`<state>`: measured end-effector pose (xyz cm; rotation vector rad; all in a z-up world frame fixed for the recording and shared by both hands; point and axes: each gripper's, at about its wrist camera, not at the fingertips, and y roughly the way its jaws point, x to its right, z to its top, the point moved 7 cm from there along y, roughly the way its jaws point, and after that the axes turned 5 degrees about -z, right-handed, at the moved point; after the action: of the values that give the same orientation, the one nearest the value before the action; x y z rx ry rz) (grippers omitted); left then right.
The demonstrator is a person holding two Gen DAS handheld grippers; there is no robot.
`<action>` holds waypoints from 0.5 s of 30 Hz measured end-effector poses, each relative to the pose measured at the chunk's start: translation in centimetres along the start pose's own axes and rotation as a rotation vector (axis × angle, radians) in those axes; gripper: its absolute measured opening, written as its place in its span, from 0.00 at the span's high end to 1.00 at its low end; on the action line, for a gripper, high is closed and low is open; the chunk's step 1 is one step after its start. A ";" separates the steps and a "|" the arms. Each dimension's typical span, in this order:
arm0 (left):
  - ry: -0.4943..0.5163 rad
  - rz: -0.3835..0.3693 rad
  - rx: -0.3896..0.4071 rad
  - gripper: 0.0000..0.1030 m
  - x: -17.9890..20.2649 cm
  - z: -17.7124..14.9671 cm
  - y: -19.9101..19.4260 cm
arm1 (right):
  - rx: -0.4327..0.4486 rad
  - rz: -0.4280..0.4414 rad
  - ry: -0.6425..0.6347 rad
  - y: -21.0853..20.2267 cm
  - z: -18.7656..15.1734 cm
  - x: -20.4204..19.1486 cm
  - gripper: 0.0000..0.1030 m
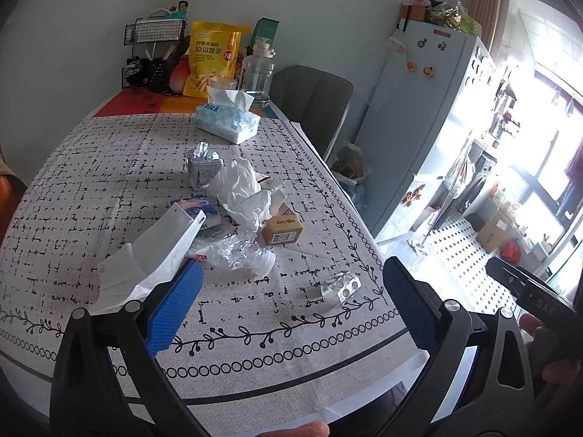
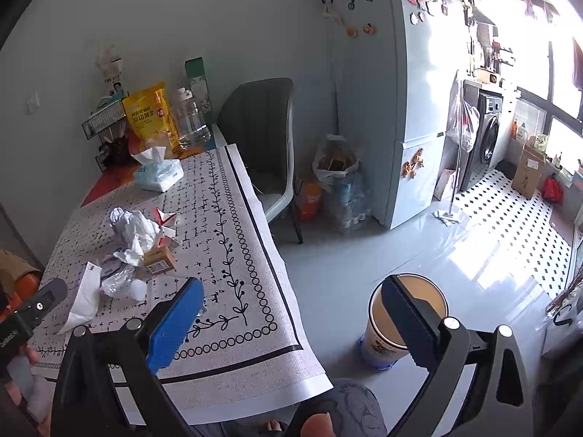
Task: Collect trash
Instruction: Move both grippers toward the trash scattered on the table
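Trash pile [image 1: 233,215] sits mid-table, strung out from the near-left toward the far tissue box [image 1: 227,122]. Left gripper [image 1: 291,313] hovers low over the near edge — fingers spread, empty. Right gripper [image 2: 291,320] — spread too — hangs beside the table, above the bin [image 2: 379,342].

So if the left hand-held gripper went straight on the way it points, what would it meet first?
Probably the empty blister pack on the tablecloth, lying alone between the open left hand-held gripper fingers; the trash pile sits further left. Depth is uncertain.
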<state>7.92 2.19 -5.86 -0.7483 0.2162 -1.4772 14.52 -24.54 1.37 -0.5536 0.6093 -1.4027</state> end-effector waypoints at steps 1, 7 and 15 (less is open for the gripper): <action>0.000 -0.002 0.000 0.05 0.1 0.1 0.1 | 0.004 0.000 0.000 -0.1 0.1 0.0 0.07; 0.006 0.004 0.006 0.05 0.2 0.3 0.1 | 0.017 -0.015 -0.034 -0.2 0.0 -0.1 0.07; -0.001 0.026 0.016 0.05 -0.7 0.3 -0.2 | 0.028 0.036 -0.074 -0.4 -0.6 -1.4 0.07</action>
<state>7.89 2.98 -5.75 -0.7315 0.2124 -1.4524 13.76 -23.19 1.25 -0.5673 0.5375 -1.3493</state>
